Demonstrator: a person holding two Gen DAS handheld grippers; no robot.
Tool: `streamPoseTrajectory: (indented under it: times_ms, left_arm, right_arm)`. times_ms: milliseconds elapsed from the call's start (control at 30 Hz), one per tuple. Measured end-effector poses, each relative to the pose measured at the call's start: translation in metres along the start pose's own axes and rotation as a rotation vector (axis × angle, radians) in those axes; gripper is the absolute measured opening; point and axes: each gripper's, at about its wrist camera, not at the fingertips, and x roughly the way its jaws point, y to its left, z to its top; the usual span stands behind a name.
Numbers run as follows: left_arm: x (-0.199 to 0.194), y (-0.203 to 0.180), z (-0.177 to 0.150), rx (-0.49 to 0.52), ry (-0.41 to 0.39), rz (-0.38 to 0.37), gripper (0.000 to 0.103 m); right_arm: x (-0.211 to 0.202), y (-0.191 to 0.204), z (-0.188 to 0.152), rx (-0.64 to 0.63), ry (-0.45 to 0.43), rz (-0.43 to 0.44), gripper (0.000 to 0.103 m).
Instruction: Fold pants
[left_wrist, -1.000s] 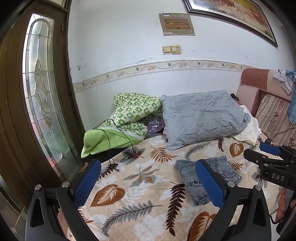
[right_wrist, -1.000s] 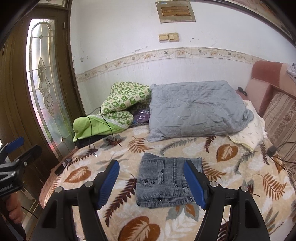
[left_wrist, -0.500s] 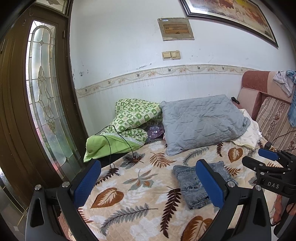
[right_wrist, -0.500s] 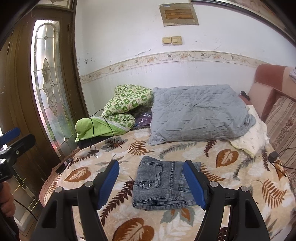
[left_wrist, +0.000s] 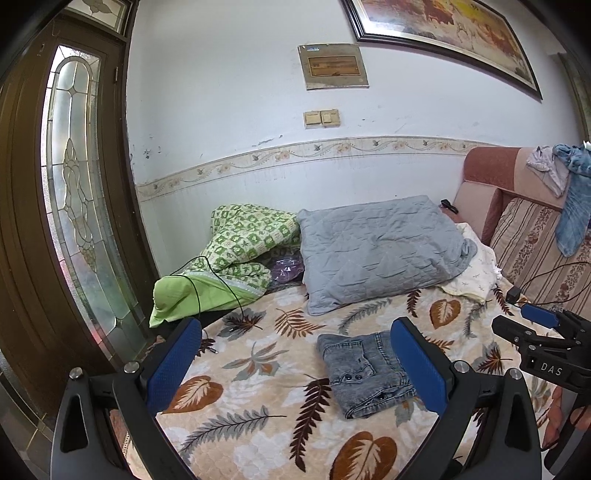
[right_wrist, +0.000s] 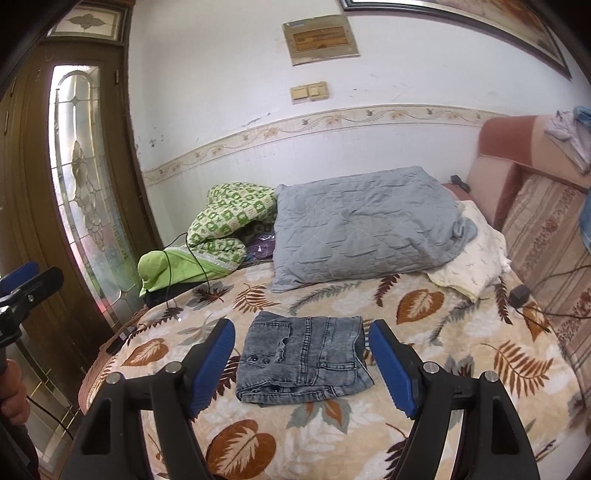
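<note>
Grey denim pants (right_wrist: 303, 362) lie folded into a compact rectangle on the leaf-patterned bedspread (right_wrist: 461, 332). They also show in the left wrist view (left_wrist: 362, 369), partly behind my left gripper's right finger. My left gripper (left_wrist: 295, 365) is open and empty, held back above the bed's near left part. My right gripper (right_wrist: 301, 365) is open and empty, held above and short of the pants, which show between its fingers. The right gripper also appears at the right edge of the left wrist view (left_wrist: 543, 332).
A grey pillow (right_wrist: 362, 229), a green patterned quilt (right_wrist: 218, 229) and a white cloth (right_wrist: 472, 266) lie at the bed's far side. A striped sofa back (right_wrist: 546, 229) is on the right, a glazed wooden door (right_wrist: 81, 184) on the left. Black cables (right_wrist: 184, 266) cross the bed.
Both grippers have drawn back and up from the bed, so the folded pants look smaller and farther. Both stay open and empty.
</note>
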Motion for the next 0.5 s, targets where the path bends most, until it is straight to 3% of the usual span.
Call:
streamPoseTrajectory:
  times_ms: [500]
  left_arm:
    - [0.015, 0.029, -0.006, -0.049, -0.008, -0.027, 0.102]
  right_arm:
    - [0.022, 0.051, 0.005, -0.095, 0.015, 0.046, 0.078]
